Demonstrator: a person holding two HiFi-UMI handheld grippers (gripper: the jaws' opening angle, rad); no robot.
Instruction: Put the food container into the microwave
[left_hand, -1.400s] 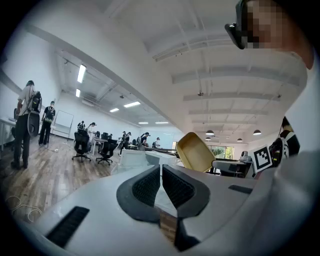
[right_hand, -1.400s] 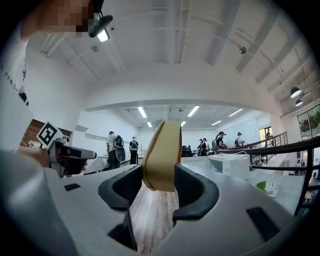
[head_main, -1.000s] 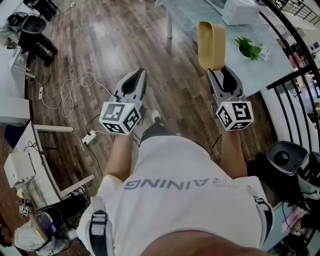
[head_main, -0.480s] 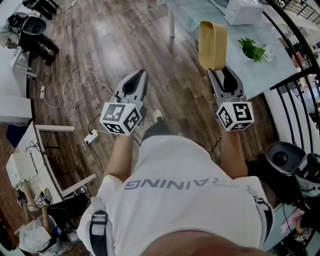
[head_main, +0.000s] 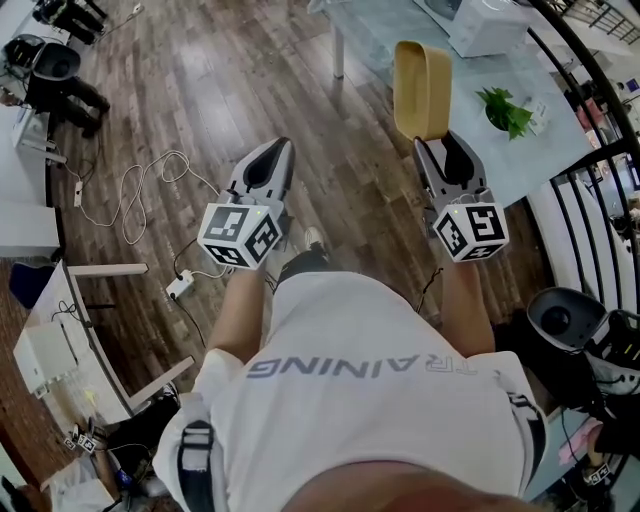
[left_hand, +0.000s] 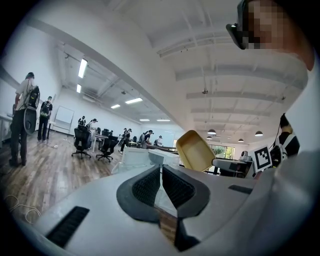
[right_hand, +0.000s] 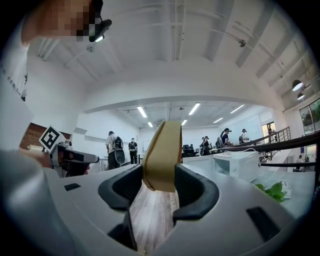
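Note:
A tan food container (head_main: 423, 88) stands on edge in the air, pinched at its near end by my right gripper (head_main: 447, 150). In the right gripper view the container (right_hand: 162, 155) rises between the two dark pads, which press on it from both sides. The white microwave (head_main: 487, 22) sits on the glass table at the top right, and appears as a white box (right_hand: 236, 164) ahead and to the right. My left gripper (head_main: 268, 165) hangs over the wooden floor with its jaws together and nothing in them. From the left gripper view the container (left_hand: 195, 150) shows off to the right.
A glass-topped table (head_main: 395, 30) with white legs holds a green leafy plant (head_main: 505, 106). A dark curved railing (head_main: 590, 110) runs along the right. White cables and a power strip (head_main: 178, 282) lie on the floor at the left. A desk (head_main: 60, 340) stands lower left. Several people stand far off.
The view has drifted slightly; both grippers and the held container keep almost the same place. The table and microwave sit a touch higher in the picture.

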